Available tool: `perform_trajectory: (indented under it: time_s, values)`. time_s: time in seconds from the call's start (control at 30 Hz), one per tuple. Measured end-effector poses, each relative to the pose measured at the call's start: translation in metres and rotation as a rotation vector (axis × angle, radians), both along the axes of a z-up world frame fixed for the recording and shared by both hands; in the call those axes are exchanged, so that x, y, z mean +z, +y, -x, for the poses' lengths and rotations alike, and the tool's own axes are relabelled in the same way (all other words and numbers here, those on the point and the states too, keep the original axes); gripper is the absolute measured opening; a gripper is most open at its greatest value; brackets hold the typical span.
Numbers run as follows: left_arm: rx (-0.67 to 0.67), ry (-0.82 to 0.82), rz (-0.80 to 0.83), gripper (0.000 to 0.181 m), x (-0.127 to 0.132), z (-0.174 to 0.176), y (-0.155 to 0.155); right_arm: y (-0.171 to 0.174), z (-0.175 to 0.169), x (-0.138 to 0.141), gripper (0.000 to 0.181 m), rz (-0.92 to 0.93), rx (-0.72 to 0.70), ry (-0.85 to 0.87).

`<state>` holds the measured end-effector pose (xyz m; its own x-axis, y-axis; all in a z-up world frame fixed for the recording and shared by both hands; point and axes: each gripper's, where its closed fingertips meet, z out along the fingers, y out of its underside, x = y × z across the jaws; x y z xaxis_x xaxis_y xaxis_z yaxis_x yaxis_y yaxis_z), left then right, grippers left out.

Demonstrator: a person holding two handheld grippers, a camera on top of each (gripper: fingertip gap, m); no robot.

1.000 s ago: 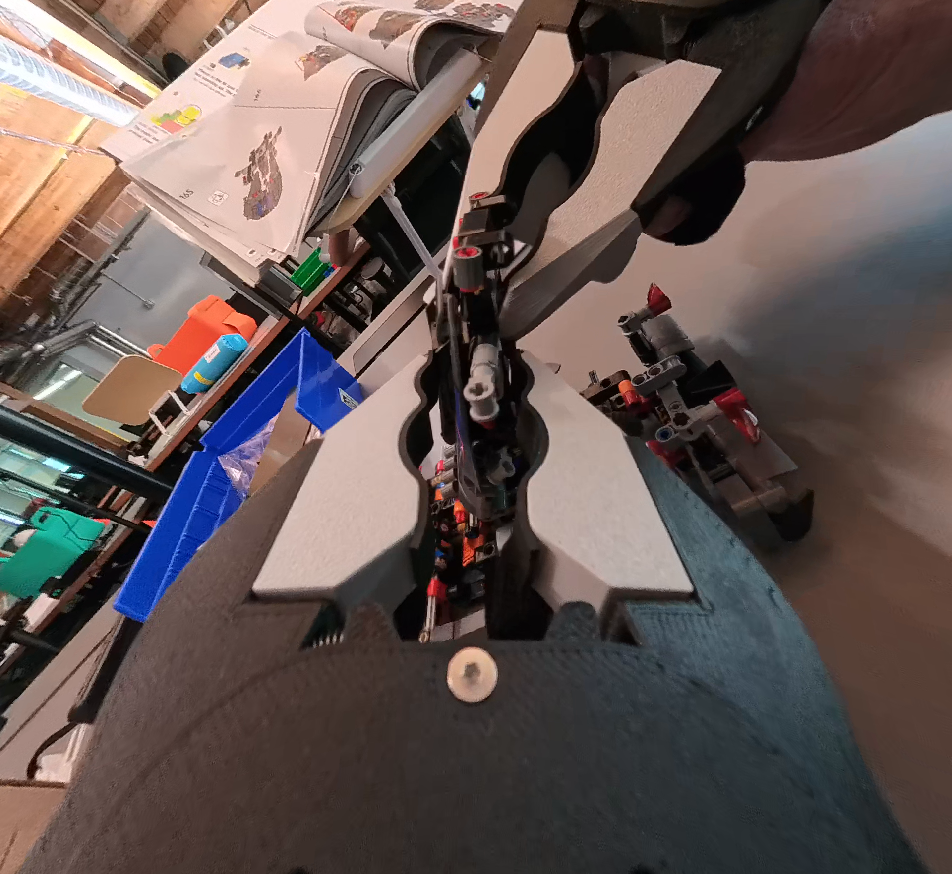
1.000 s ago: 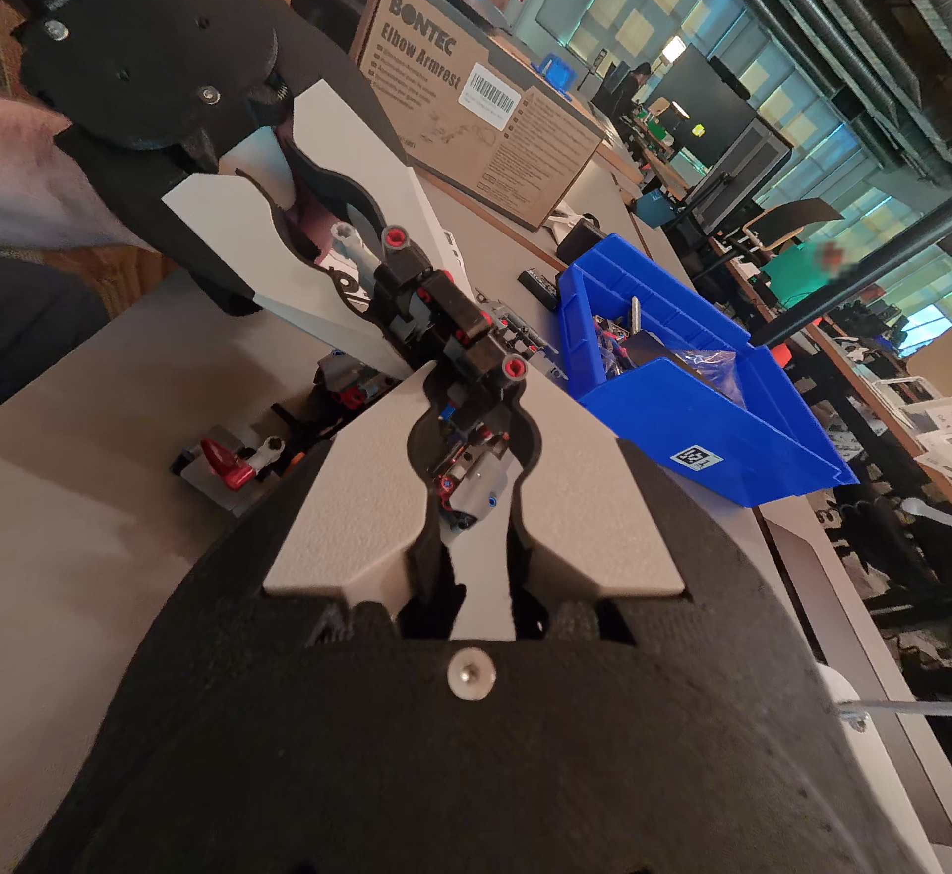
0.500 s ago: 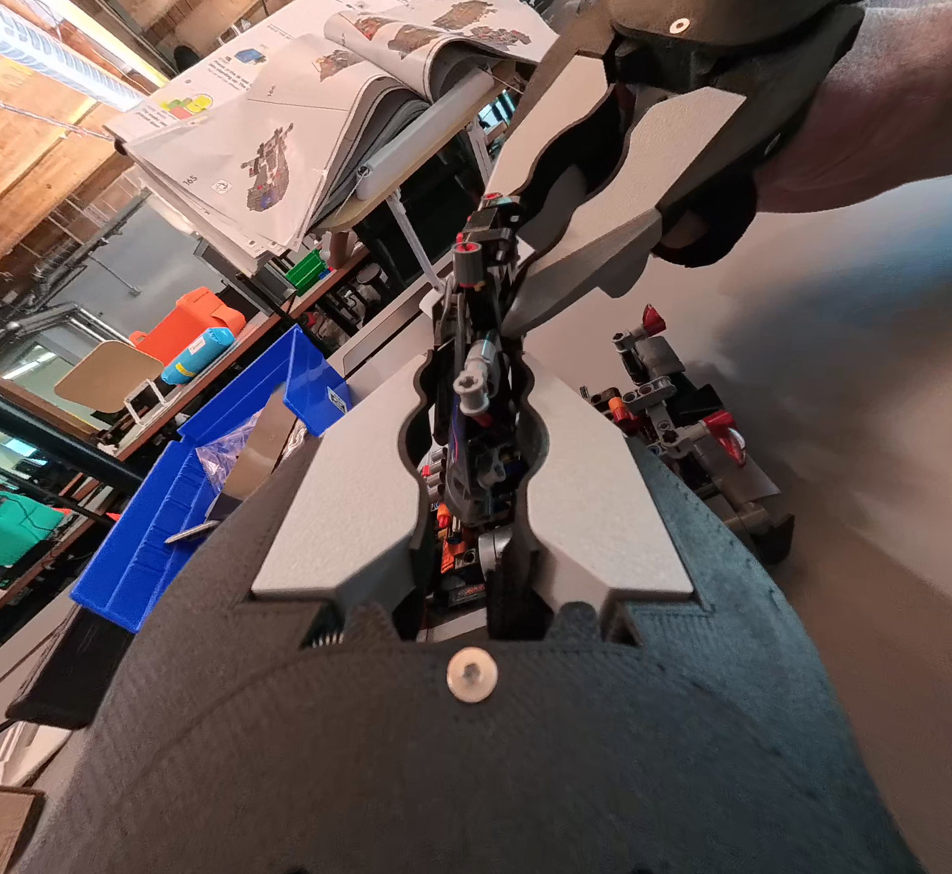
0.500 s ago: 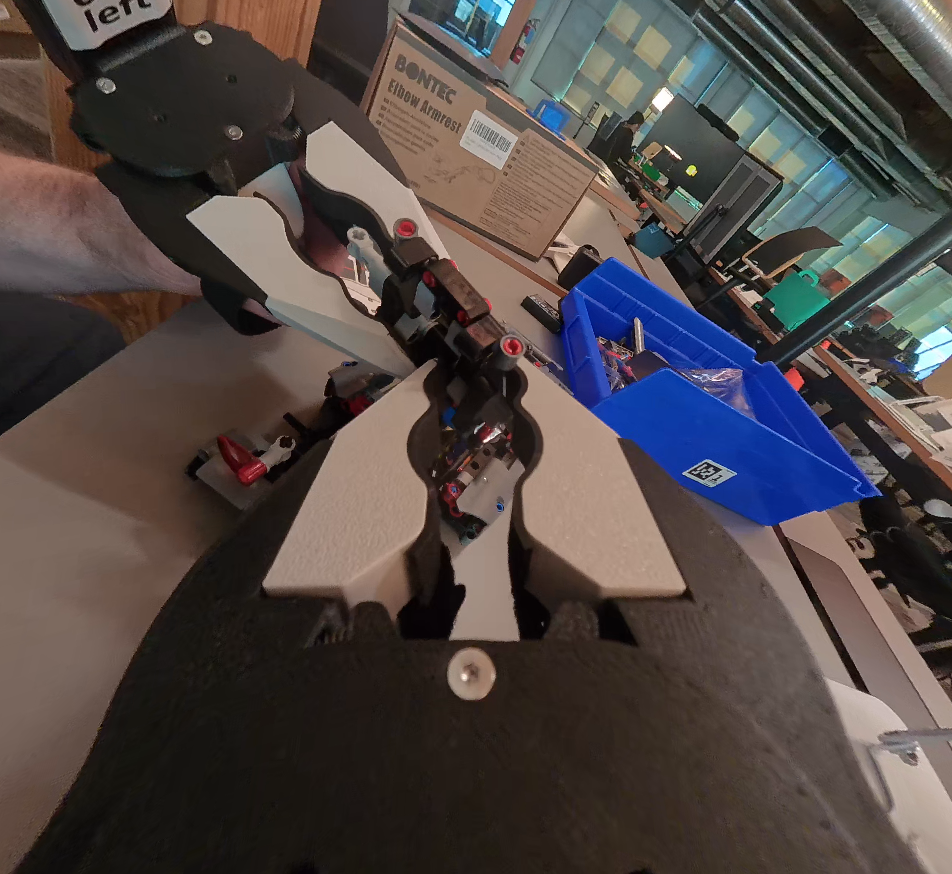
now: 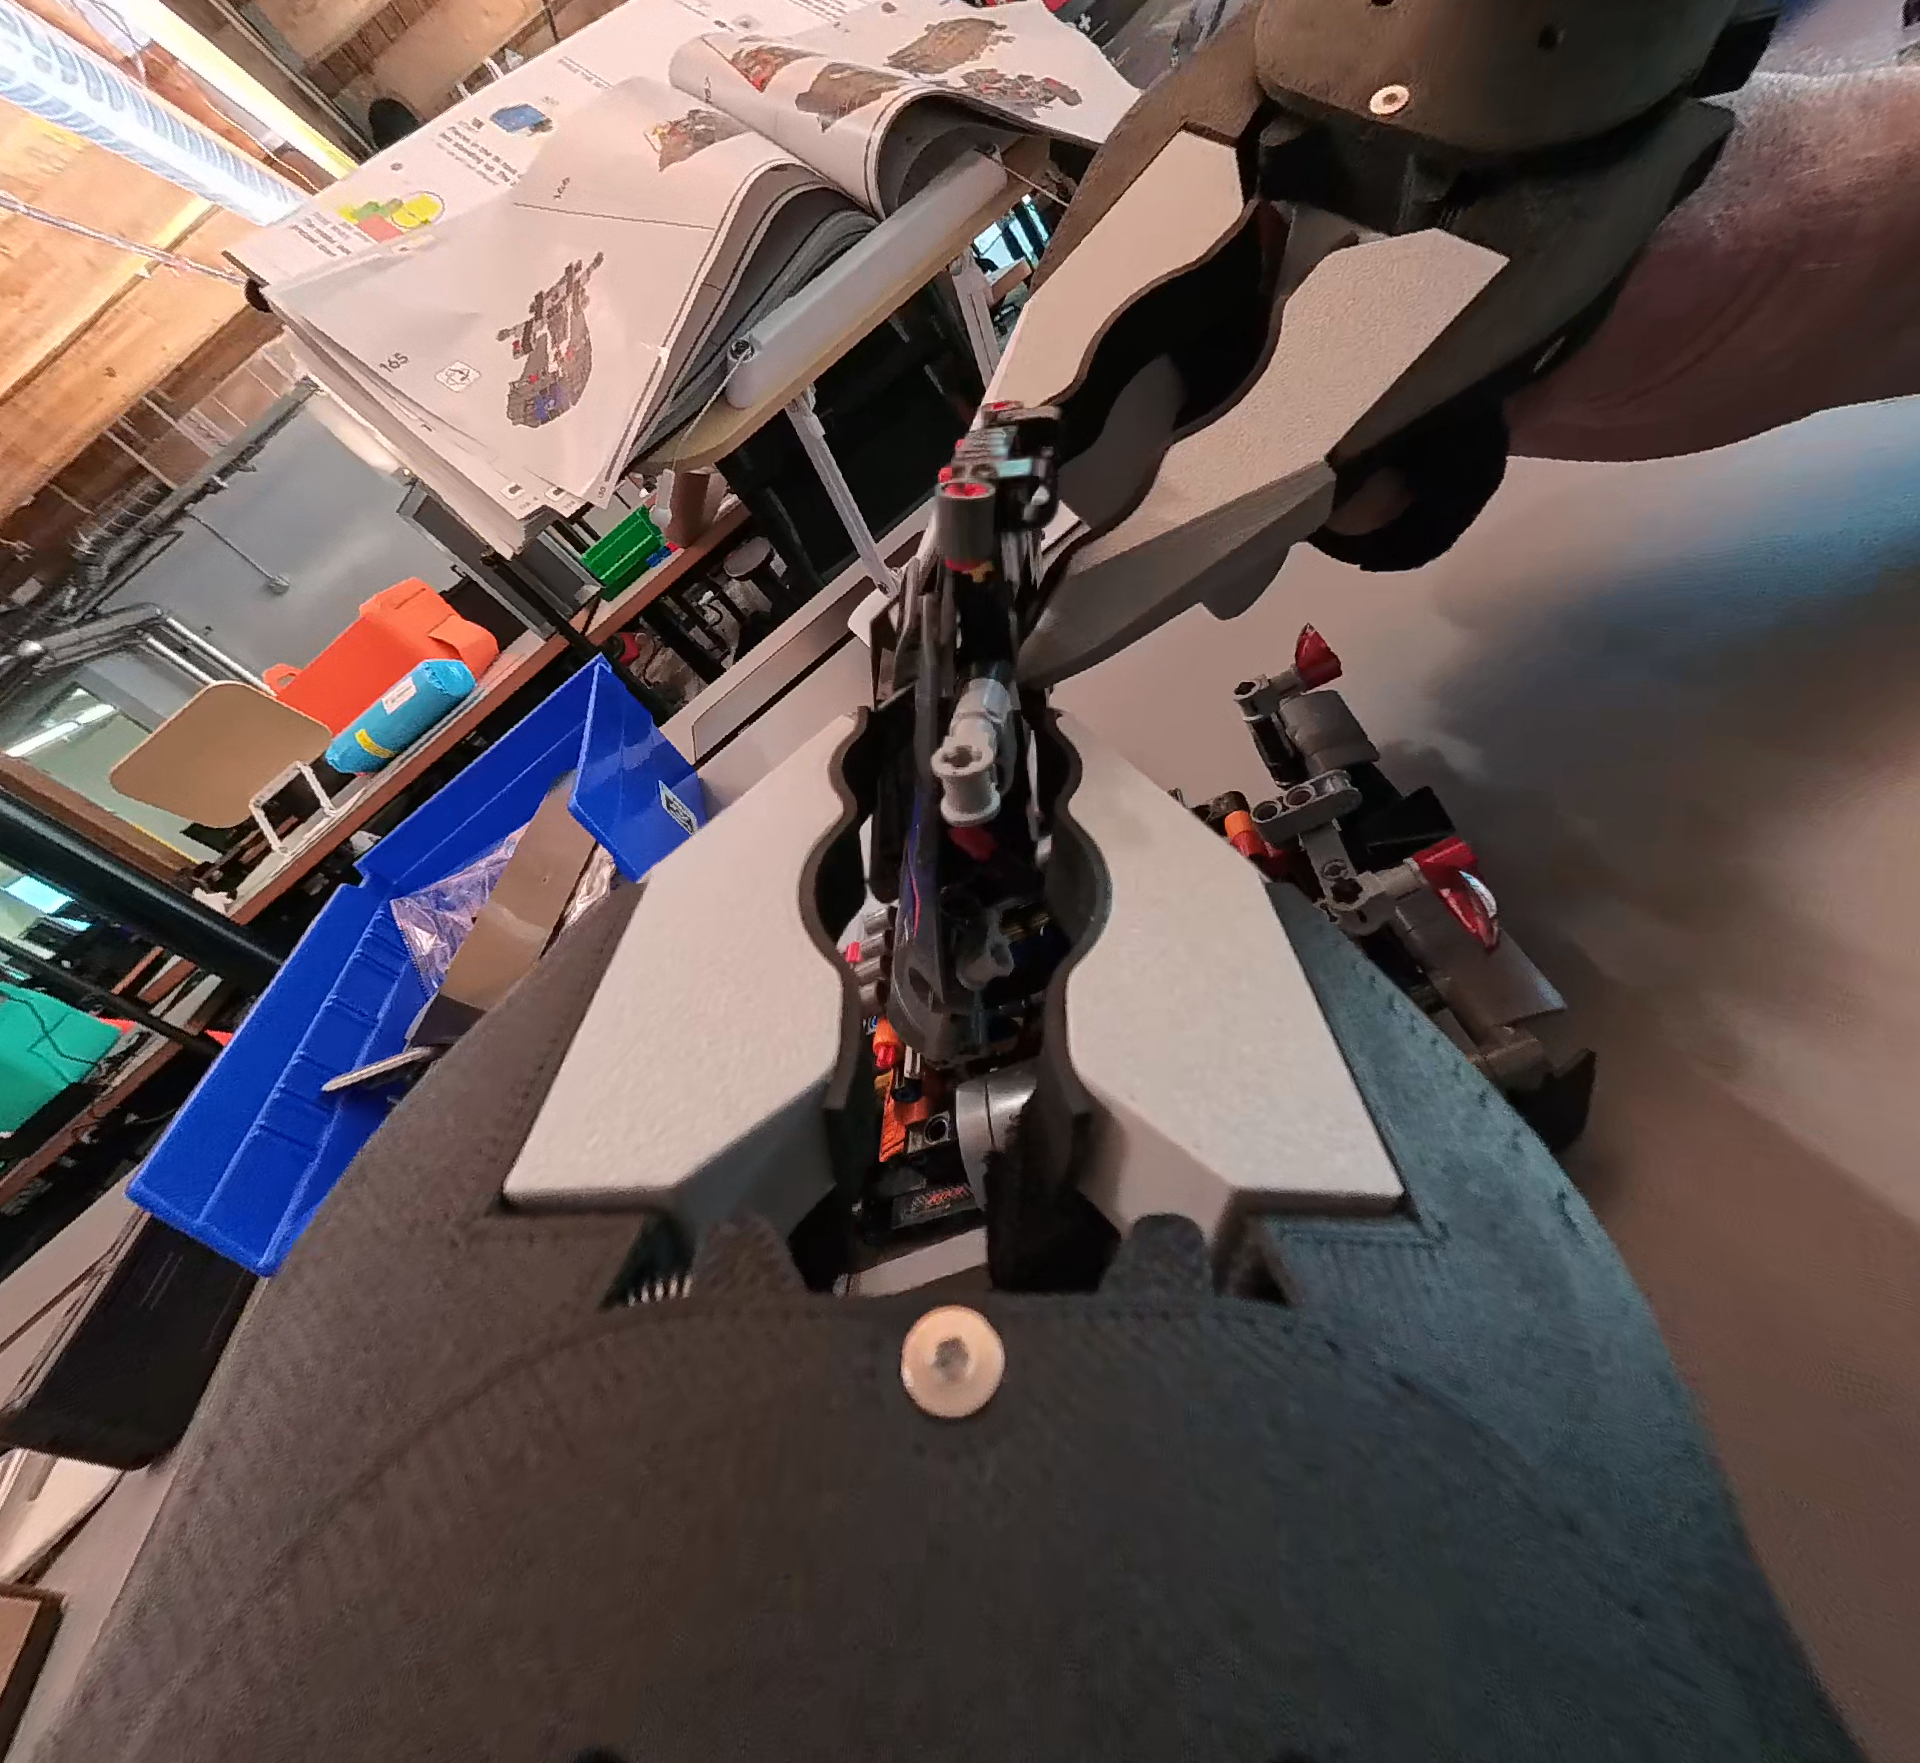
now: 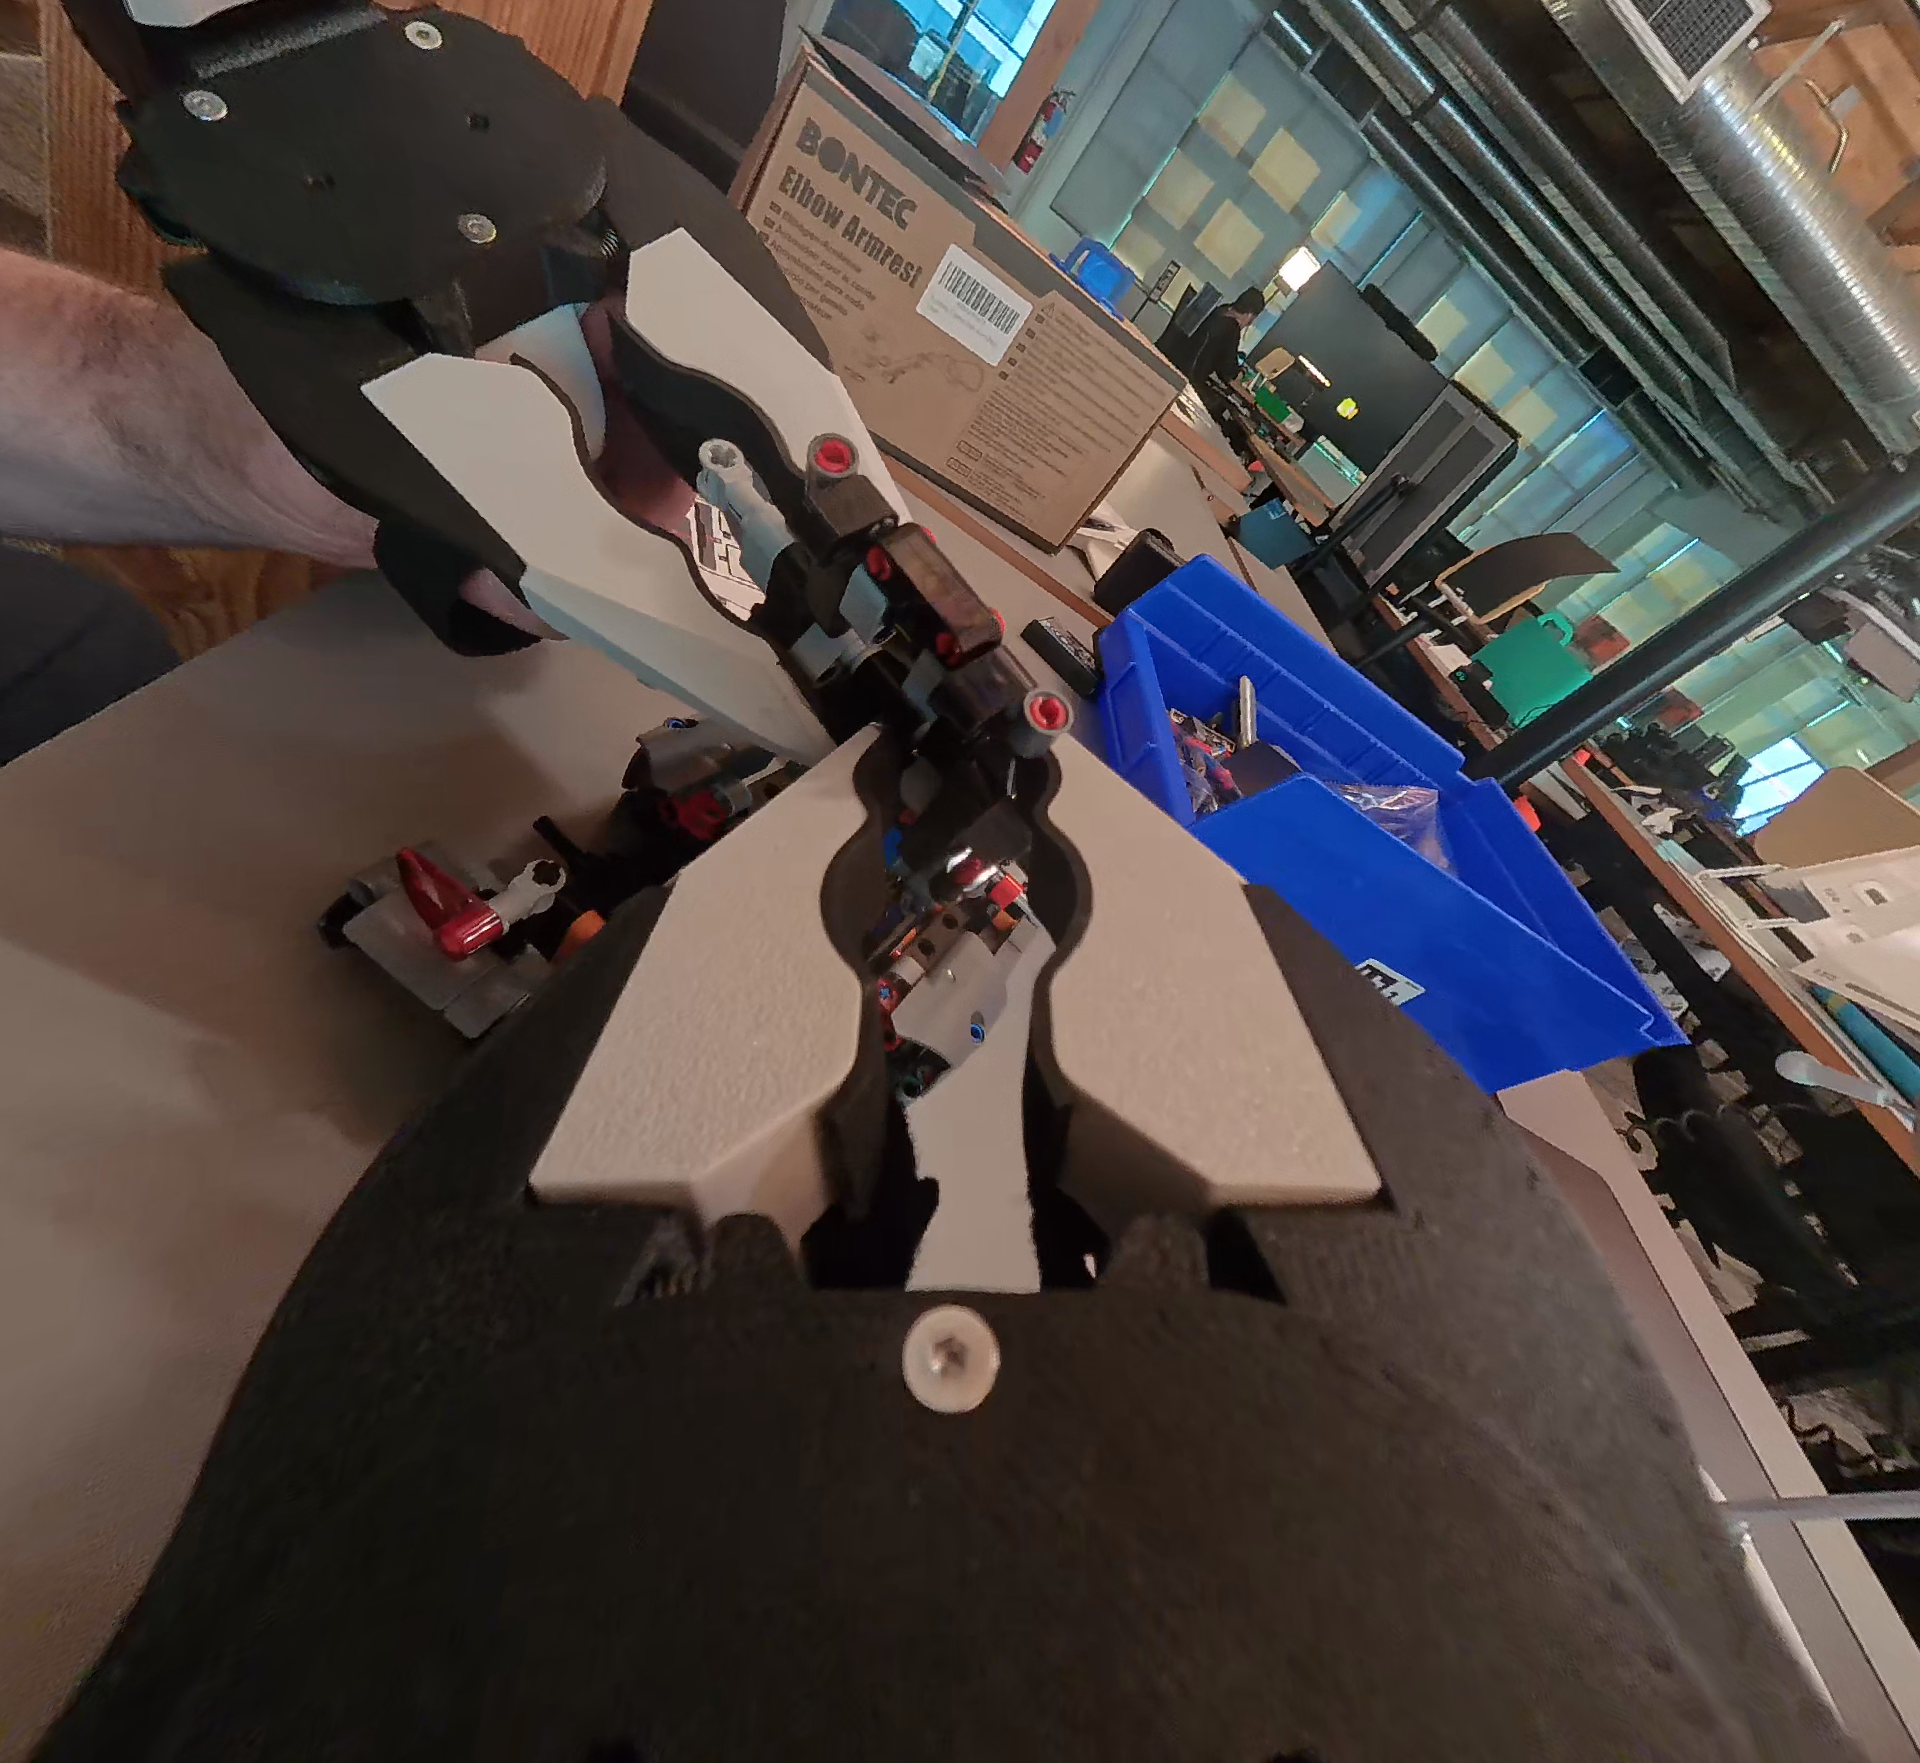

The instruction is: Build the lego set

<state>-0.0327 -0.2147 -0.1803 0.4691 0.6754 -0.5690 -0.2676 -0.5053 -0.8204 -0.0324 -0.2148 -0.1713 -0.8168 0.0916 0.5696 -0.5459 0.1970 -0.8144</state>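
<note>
A long black Technic lego assembly (image 5: pixel 971 570) with red pins and a light grey connector is held in the air between both grippers. My left gripper (image 5: pixel 956 737) is shut on its near end. My right gripper (image 6: pixel 961 747) is shut on the other end of the assembly (image 6: pixel 935 601). Each gripper shows in the other's view, the right one (image 5: pixel 1023 539) at upper right and the left one (image 6: pixel 852 622) at upper left. A second grey, black and red lego sub-build (image 5: pixel 1382 892) lies on the grey table below, and it also shows in the right wrist view (image 6: pixel 468 924).
A blue bin (image 5: pixel 312 1069) with bagged parts stands on the table beside the grippers, also in the right wrist view (image 6: pixel 1455 934). An open instruction book (image 5: pixel 623 207) rests on a stand behind. A cardboard box (image 6: pixel 966 290) stands at the table's far side. My two grippers' fingertips are within a few centimetres of each other.
Both grippers keep their hold on the assembly. The pair has risen and tilted a little, so the table, bin and sub-build sit lower and farther off in both views.
</note>
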Motion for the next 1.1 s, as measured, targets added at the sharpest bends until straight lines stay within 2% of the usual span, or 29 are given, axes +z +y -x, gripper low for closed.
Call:
perform_trajectory:
  time_s: [0.17, 0.53, 1.1]
  values:
    - [0.018, 0.012, 0.024, 0.034, -0.0012, -0.0008, 0.0005, -0.0005, -0.0023, -0.0004, 0.019, -0.012, -0.013, 0.015]
    - [0.018, 0.002, 0.048, 0.033, -0.0024, -0.0024, -0.0006, -0.0060, -0.0047, -0.0022, 0.024, -0.038, -0.042, 0.036]
    - [0.053, 0.001, 0.058, 0.030, -0.0003, 0.0014, -0.0021, -0.0037, -0.0019, -0.0013, 0.021, 0.015, 0.000, -0.105]
